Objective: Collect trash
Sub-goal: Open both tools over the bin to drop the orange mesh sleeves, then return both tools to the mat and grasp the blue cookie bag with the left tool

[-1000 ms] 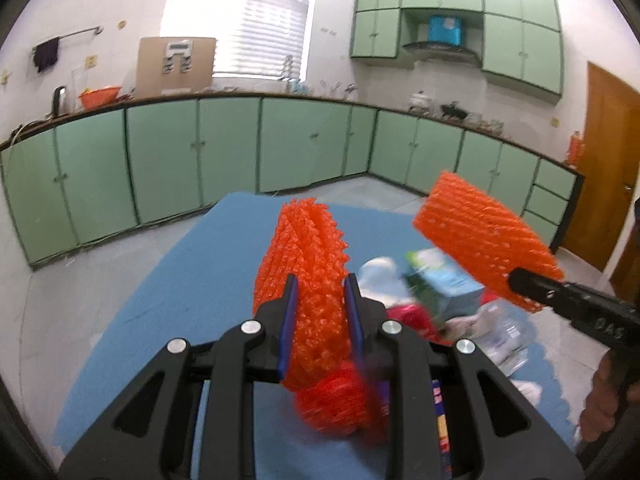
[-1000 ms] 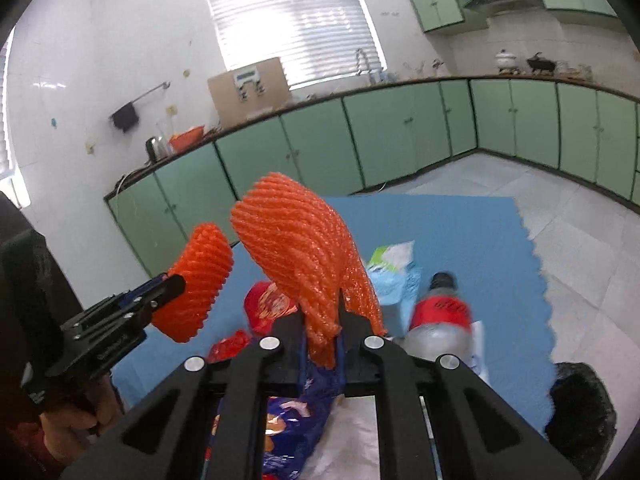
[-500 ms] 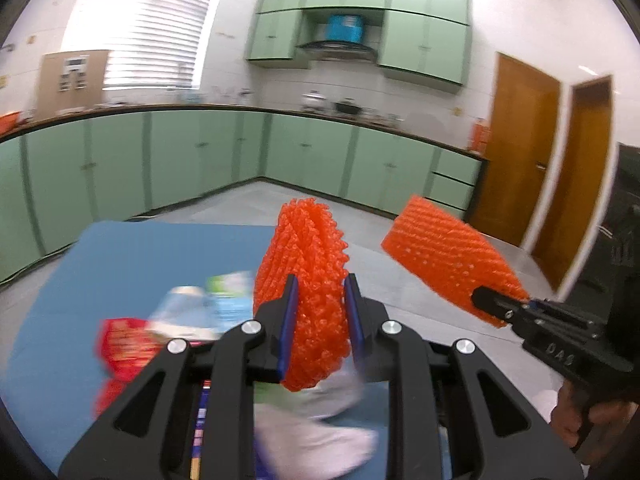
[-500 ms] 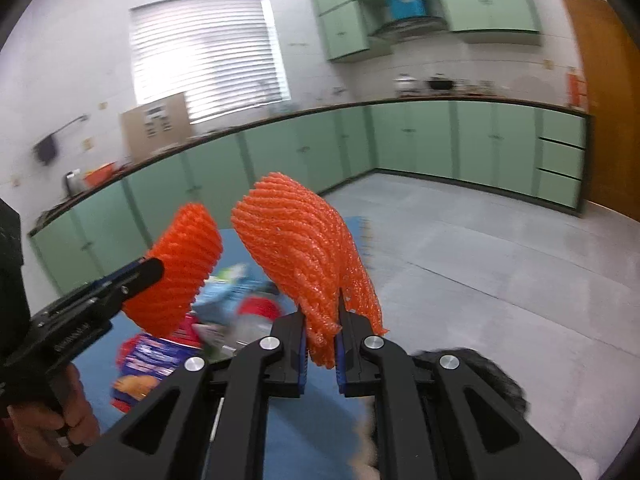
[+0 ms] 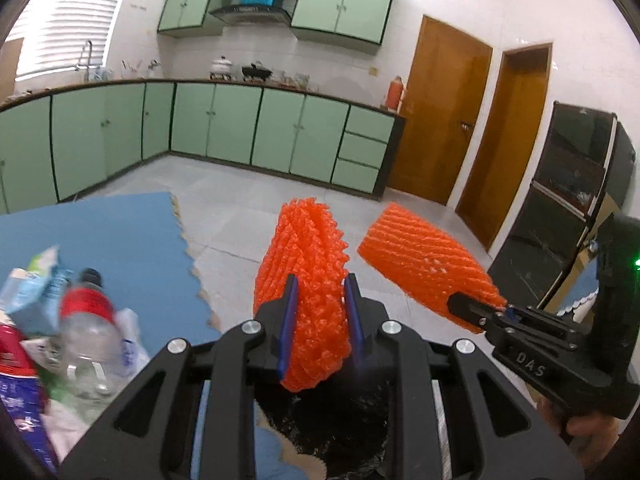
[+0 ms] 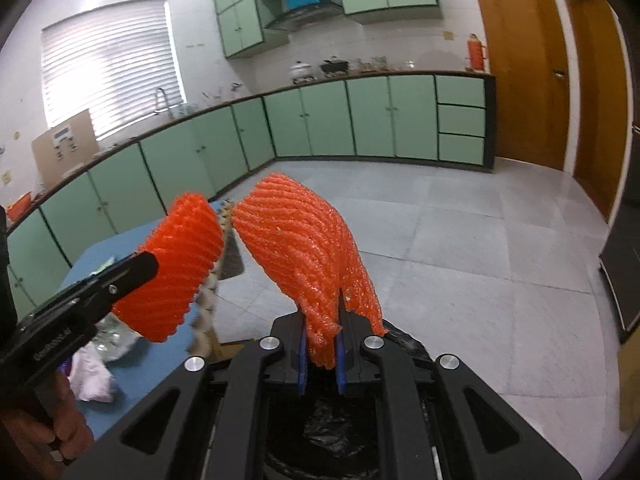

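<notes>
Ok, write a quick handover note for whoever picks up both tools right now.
Left tool: shut on an orange foam net.
Right tool: shut on a second orange foam net.
Both nets hang above the black bin bag, not yet dropped.
Left to do: release both, then fetch the plastic bottle and wrappers on the blue mat.
</notes>
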Tool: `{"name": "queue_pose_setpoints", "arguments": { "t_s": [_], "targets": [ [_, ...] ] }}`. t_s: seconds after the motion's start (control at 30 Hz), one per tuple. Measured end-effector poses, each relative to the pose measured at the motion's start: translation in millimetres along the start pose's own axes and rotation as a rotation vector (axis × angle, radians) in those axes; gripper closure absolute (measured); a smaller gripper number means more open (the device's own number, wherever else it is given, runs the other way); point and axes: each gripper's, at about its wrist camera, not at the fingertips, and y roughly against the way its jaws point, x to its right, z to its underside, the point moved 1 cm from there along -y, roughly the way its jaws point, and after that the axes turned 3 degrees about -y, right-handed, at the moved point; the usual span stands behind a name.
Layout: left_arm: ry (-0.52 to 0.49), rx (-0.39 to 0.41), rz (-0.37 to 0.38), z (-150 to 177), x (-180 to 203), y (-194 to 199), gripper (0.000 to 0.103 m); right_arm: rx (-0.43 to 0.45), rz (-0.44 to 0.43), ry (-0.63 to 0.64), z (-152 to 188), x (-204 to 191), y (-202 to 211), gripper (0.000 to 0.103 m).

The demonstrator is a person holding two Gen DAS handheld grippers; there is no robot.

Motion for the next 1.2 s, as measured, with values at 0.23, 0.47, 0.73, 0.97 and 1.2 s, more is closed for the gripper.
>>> {"name": "queue_pose_setpoints", "arguments": {
  "t_s": [0.23,0.47,0.73,0.97,1.2],
  "targets": [
    [-0.015,-0.056,0.002,12,-1,-42,0.081,-0.040,0.026,-0.024,9,15,-21,0.092],
    [0.006,-0.099,0.000,13,-11,-55,0.064,-0.101,0.040,-0.032,15,14,-42,0.078],
    [0.030,-0.079,-0.023,2,-26,-43,0.054,-0.116,0.063,-0.030,19,15,-44,0.060],
    [0.022,-0.021,-0.111,-8,-44,2,0.043,-0.035,0.065,-0.034,8,7,-28,0.026],
    [0.032,0.022,-0.273,-9,-79,67,0.031,0.069,-0.007,0.027,-3,-42,-6,0.012]
  ]
}}
